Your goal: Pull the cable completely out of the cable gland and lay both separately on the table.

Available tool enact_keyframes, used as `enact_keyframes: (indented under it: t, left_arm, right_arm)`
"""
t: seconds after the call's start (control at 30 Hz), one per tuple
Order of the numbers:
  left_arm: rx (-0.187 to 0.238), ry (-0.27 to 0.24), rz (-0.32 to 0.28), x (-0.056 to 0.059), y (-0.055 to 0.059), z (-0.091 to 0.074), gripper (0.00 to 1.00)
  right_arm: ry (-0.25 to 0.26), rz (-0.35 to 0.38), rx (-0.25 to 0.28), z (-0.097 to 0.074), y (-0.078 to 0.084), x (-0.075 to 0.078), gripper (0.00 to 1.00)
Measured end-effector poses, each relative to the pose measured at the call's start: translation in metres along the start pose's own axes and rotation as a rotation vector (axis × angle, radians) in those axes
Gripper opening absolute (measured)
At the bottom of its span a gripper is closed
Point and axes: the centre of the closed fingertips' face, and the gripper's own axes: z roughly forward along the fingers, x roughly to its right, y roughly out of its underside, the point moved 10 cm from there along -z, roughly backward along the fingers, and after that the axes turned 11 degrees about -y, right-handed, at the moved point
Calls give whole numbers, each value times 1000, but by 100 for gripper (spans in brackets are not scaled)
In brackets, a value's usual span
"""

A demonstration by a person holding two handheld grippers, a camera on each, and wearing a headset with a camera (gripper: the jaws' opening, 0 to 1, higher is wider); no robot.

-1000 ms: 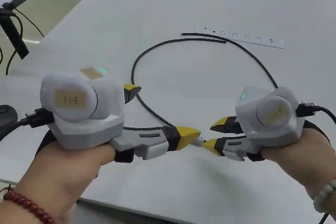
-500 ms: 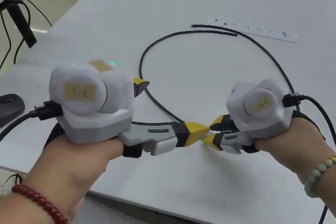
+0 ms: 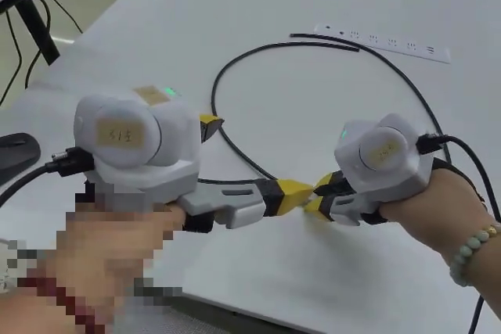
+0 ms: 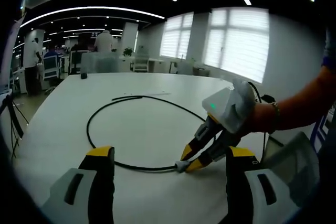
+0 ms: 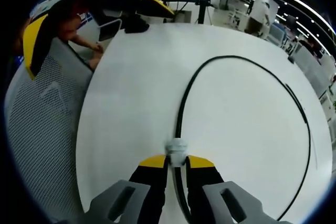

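Bottom centre of the right gripper view, the right gripper (image 5: 177, 162) is clamped on the white cable gland (image 5: 177, 148), its axis pointing up-frame; the black cable (image 5: 180, 103) loops onward across the white table (image 5: 131, 103). Jaws of the left gripper (image 4: 169, 153) gape. Blinded windows (image 4: 231, 40) beyond

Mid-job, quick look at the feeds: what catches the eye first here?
The right hand-held gripper pinches a small white cable gland near the table's front edge. The open left hand-held gripper faces it closely. From the gland, a black cable sweeps in a wide loop across the white table.
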Motion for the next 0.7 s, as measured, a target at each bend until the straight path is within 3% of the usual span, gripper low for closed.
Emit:
enact_keyframes:
  t: [0.5,0.7]
  left_arm:
    - [2,10,11,-1,-1,-3,85]
    - [16,15,16,-6,-8,-9,84]
  right_arm:
    - [-11,90,45,-2,2,5,8]
    - [7,93,89,-27,-7,1,8]
